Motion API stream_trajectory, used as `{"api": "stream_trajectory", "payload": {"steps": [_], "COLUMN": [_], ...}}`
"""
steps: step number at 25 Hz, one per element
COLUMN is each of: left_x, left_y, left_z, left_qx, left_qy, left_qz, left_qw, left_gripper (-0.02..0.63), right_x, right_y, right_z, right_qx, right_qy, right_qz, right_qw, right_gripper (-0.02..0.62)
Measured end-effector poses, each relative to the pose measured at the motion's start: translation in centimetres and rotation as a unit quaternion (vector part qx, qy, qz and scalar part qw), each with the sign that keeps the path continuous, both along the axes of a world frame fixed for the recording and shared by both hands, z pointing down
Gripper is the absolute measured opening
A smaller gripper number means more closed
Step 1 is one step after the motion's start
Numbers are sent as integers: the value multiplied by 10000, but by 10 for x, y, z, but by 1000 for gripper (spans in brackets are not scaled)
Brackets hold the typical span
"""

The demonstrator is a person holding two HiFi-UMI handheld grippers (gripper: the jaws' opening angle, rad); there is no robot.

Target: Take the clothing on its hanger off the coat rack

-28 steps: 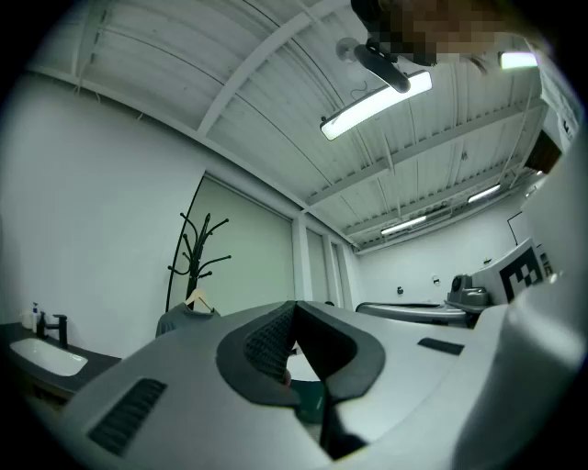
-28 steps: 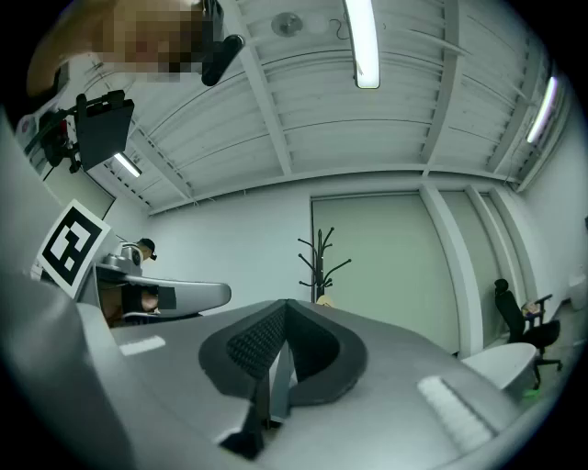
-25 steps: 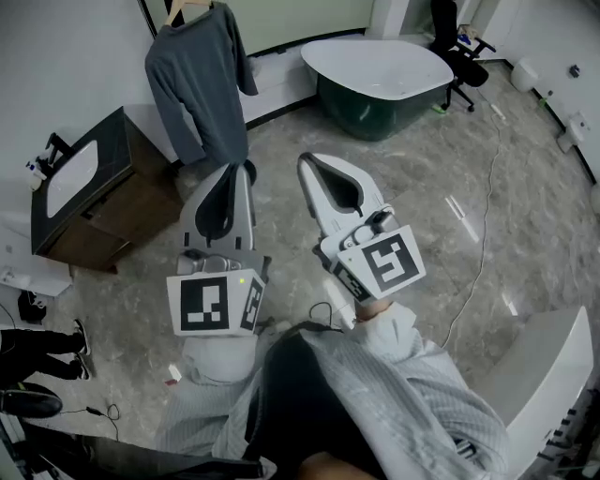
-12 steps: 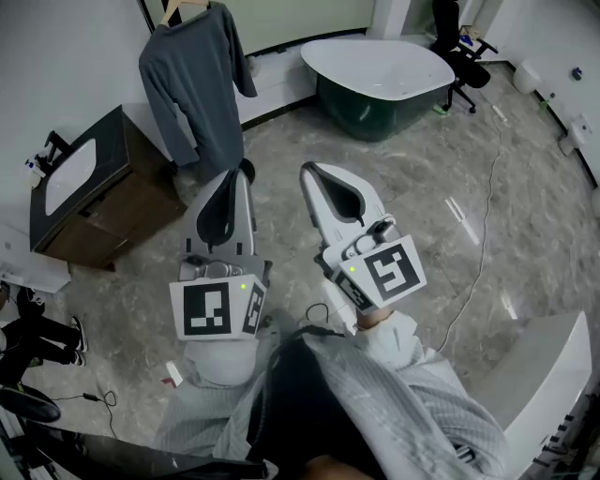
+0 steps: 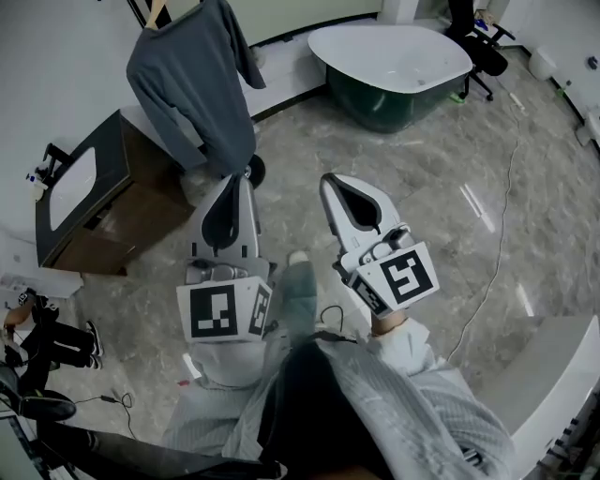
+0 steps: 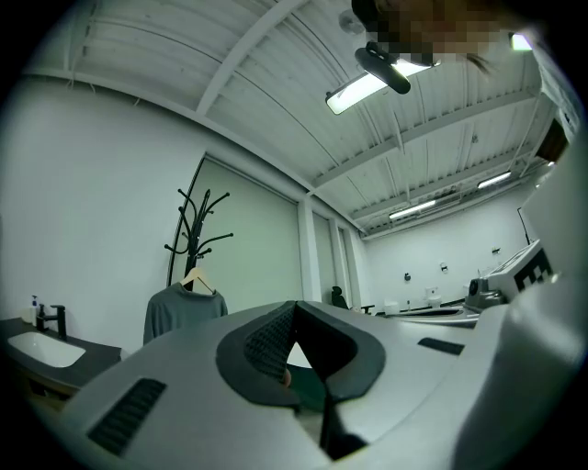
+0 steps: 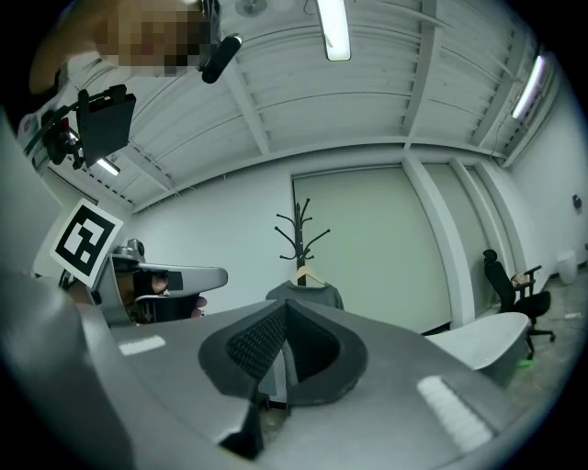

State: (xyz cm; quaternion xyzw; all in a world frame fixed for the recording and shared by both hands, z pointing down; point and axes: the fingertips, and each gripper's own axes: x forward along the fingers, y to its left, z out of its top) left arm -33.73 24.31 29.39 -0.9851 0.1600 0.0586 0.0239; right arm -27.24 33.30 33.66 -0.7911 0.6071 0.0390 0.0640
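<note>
- Sweater on its hanger is still hung on the coat rack, so as far as the views show, none of the task is done.
- Nearest the person, the left gripper and the right gripper are held out side by side above the floor, both aimed roughly toward the rack.
- Both sets of fingers are pressed together with nothing between them. Each gripper view shows the dark pads meeting in a closed seam.
- Neither gripper touches the sweater. In the head view the left gripper's tip lies just below the sweater's hem, but the gripper views show the garment small and well ahead.
- To the left and a little farther off stands a dark cabinet with a sink set into its top.
- Beyond it hangs the grey sweater, sleeves down, the wooden hanger hooked over a branch of the black rack against the wall.
- Farthest off, to the right, are a bathtub and an office chair, which play no part here.
- By my reading, everything is left to do: get closer, open the fingers, take hold of the hanger or garment, and lift the hook off the branch.
</note>
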Motion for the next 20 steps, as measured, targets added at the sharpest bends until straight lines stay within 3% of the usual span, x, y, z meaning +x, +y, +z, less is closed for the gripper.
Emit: {"api": "stream_trajectory", "payload": {"steps": [4, 11, 16, 20], "left_x": [62, 159, 204, 225], "left_y": [-45, -137, -189, -239], "left_z": [-2, -34, -27, -12], "left_qx": [-12, 121, 85, 67], "left_qy": [18, 394, 295, 187], "left_qz": [53, 117, -51, -471], "left_qw": [10000, 9991, 9995, 9987], "left_gripper": [5, 5, 5, 5], "right_x": [58, 152, 198, 235], "right_y": [-52, -155, -207, -253], "right_z": [-8, -46, -38, -30], "right_qx": [39, 150, 54, 84], "right_qy": [34, 421, 327, 316], "right_qz": [-70, -216, -354, -547], "right_qw": [10000, 9988, 9988, 9980], "right_gripper": [2, 2, 2, 2]}}
